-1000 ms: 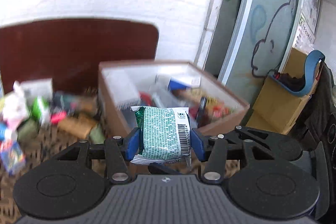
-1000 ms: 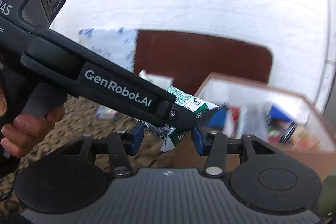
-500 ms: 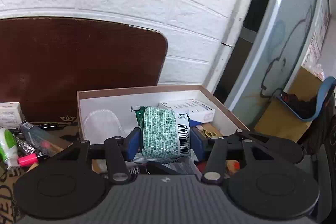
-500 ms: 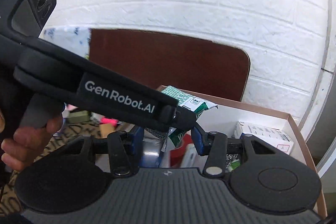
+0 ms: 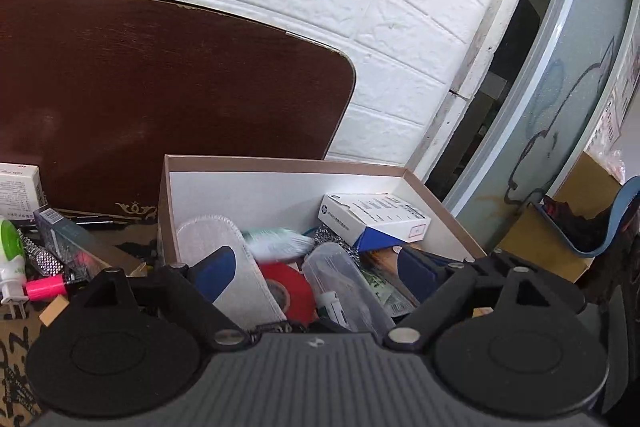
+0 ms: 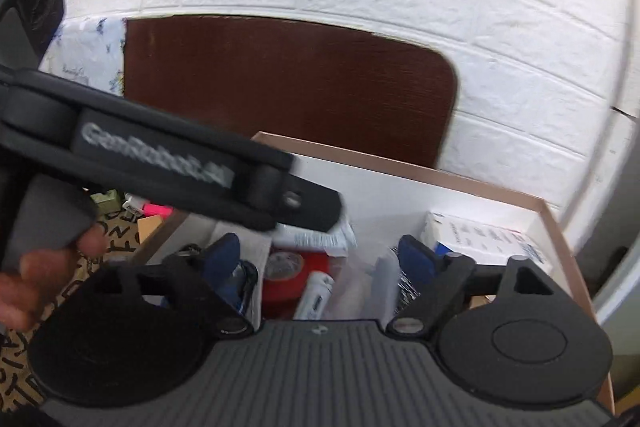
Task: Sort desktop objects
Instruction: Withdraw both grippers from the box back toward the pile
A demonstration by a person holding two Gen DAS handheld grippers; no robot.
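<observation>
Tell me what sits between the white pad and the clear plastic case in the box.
In the left wrist view, a red tape roll lies between the white pad and the clear plastic case, inside the box.

Red tape roll (image 5: 289,291), pink highlighter (image 5: 47,287), white-lined brown box (image 5: 280,187), white brick wall (image 5: 360,7)

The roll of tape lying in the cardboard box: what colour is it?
Red. The roll of tape shows best in the left wrist view.
</observation>
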